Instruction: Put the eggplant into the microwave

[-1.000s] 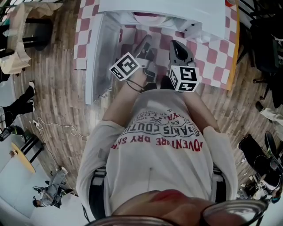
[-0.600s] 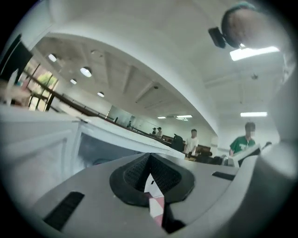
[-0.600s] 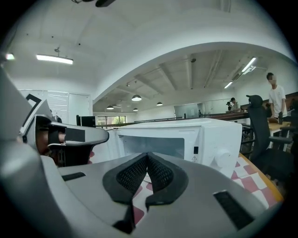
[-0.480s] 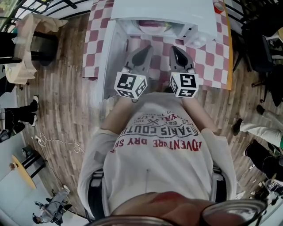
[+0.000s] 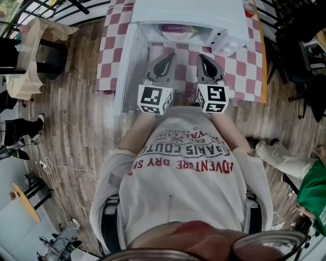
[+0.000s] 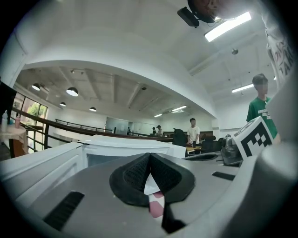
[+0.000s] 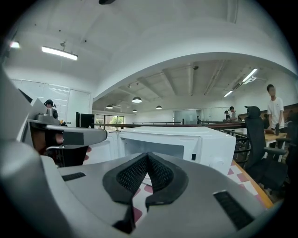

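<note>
Left gripper (image 5: 166, 57) and right gripper (image 5: 203, 57) hover clenched and empty just before the open microwave (image 5: 224, 40), apparently because the purplish eggplant (image 5: 175, 29) already lies inside.

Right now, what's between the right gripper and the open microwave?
Only bare pink-and-white checked cloth lies between the right gripper and the microwave; the head view and the right gripper view both show it.

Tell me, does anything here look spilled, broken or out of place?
Nothing stands out. The microwave sits square on the checked cloth, its door swung open to the left. The left claw and right claw are shut and empty, side by side in front of it. No spill or damage shows.
</note>
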The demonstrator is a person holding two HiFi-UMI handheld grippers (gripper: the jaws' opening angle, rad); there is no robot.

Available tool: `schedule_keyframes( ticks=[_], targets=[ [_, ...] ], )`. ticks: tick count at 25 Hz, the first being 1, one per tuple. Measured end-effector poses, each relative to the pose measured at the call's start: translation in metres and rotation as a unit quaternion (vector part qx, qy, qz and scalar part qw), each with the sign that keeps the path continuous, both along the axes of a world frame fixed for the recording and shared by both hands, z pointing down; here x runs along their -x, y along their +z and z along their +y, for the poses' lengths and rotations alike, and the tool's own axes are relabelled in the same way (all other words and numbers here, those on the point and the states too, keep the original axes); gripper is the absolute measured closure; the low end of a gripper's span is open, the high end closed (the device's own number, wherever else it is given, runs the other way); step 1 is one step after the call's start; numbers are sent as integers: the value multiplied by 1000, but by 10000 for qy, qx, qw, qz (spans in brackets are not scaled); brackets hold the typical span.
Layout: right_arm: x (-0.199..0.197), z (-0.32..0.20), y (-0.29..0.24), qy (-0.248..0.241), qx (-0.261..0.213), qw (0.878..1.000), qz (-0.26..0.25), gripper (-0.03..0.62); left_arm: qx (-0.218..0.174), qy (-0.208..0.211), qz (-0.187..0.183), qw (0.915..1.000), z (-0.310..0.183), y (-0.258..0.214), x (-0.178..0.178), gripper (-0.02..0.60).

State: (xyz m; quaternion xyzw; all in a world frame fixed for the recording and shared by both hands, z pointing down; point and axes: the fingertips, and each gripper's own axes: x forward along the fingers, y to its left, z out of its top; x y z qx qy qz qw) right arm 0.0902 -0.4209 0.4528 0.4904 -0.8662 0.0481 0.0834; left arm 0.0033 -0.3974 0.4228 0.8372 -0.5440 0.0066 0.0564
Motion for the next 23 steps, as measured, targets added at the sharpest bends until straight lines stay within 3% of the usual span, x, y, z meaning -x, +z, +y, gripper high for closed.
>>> schedule_keyframes(
  ticks=[23],
  targets=[
    [-5,5,9,0,56,10000,56,569,338,-162,136,9992,-2,18,7,557]
  ],
)
